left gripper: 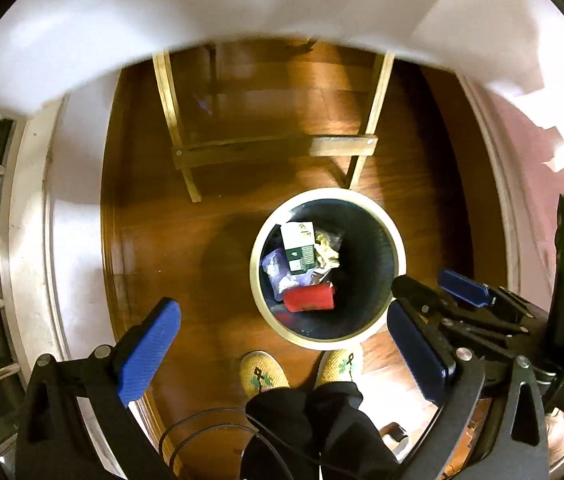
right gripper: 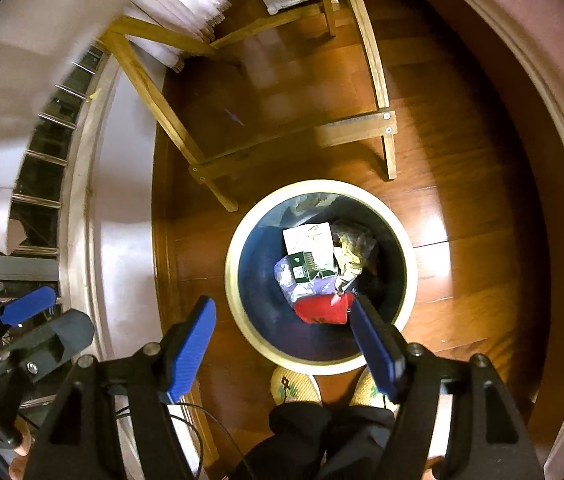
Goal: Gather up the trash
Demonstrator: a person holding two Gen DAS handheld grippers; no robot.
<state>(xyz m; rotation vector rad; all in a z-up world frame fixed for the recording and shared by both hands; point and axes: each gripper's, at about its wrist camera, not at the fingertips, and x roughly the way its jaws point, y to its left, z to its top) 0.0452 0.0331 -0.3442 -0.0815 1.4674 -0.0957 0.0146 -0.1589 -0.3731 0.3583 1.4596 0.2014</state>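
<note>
Both claws, left and right, gape empty over bin mid-frame; drop done, next fetch more trash.

A polished wooden floor carries a round bin near the person's slippered feet, with a wooden stand's legs planted just beyond it.

left gripper: black frame, blue ribbed pads, silver screws | right gripper: same build | person: black trousers, yellow knitted slippers
</note>
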